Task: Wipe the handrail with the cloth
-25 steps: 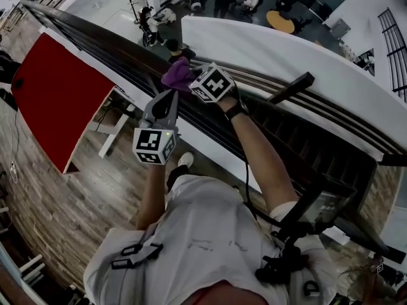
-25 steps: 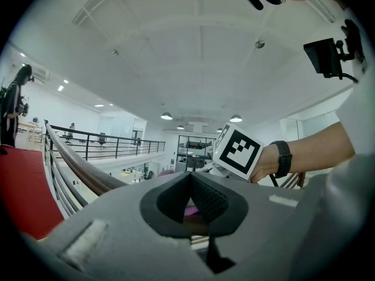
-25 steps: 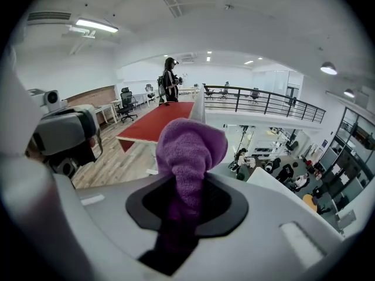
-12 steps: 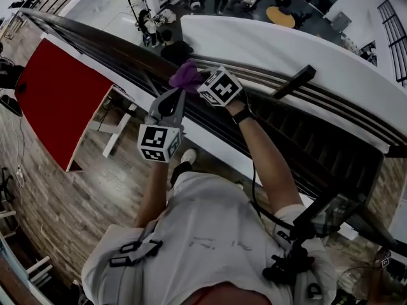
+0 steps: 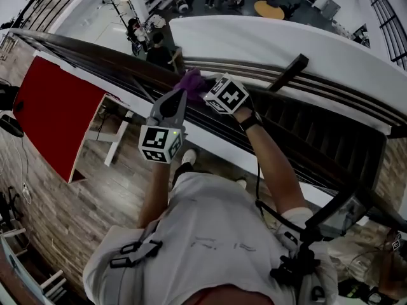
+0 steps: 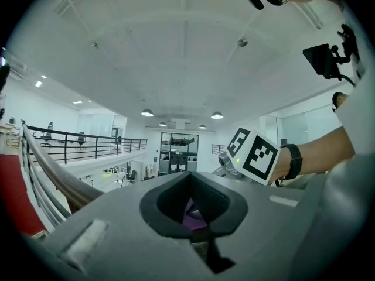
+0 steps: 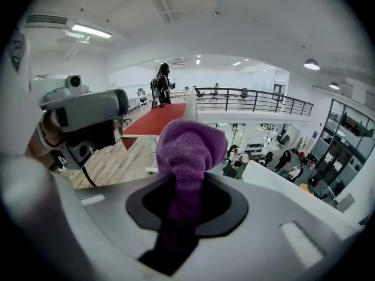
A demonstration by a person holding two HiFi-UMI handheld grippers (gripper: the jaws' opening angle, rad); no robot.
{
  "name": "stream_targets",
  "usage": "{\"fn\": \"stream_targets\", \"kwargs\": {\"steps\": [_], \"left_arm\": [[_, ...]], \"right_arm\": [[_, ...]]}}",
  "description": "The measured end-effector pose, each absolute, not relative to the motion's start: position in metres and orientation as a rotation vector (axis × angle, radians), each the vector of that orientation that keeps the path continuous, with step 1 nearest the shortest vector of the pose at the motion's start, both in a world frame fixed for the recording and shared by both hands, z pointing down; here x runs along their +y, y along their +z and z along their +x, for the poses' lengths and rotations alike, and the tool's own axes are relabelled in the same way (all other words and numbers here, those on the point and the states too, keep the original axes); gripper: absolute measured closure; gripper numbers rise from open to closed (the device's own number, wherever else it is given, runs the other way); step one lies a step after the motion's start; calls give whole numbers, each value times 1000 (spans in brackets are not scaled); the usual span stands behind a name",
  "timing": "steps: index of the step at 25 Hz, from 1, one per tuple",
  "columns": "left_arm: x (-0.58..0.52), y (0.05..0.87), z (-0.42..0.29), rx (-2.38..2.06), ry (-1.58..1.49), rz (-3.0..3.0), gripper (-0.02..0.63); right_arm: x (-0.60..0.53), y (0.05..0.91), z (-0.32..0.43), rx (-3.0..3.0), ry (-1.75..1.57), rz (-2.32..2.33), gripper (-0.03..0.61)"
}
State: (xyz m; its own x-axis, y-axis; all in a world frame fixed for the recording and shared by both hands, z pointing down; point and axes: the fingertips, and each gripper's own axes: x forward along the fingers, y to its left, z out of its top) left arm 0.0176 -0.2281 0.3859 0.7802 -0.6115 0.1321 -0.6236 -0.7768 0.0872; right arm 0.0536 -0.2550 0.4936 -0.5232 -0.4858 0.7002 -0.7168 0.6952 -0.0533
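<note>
A dark wooden handrail [image 5: 102,54] runs from the upper left to the right in the head view. A purple cloth [image 5: 189,79] lies bunched on it, and my right gripper [image 5: 202,88] is shut on that cloth. In the right gripper view the cloth [image 7: 188,148] bulges out beyond the jaws of the right gripper [image 7: 186,186]. My left gripper [image 5: 180,95] points at the rail just left of the cloth, its jaws shut with nothing between them. In the left gripper view, a sliver of purple shows through the closed jaws of the left gripper [image 6: 192,180].
Beyond the rail is a drop to a lower floor, where people [image 5: 152,48] sit and stand. A red panel [image 5: 54,100] lies below at the left. A white curved wall [image 5: 286,43] and a black bracket [image 5: 289,72] are at the right. My torso fills the bottom.
The cloth and both grippers sit a little further right and lower in the head view than a second ago. Both grippers stay shut as before.
</note>
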Motion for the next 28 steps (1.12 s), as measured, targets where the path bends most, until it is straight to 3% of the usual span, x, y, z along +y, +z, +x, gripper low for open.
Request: {"fn": "stream_targets", "kwargs": {"steps": [28], "left_arm": [[-193, 374, 121, -662, 162, 2963, 615]], "right_arm": [[-167, 486, 133, -2172, 465, 1026, 485]]}}
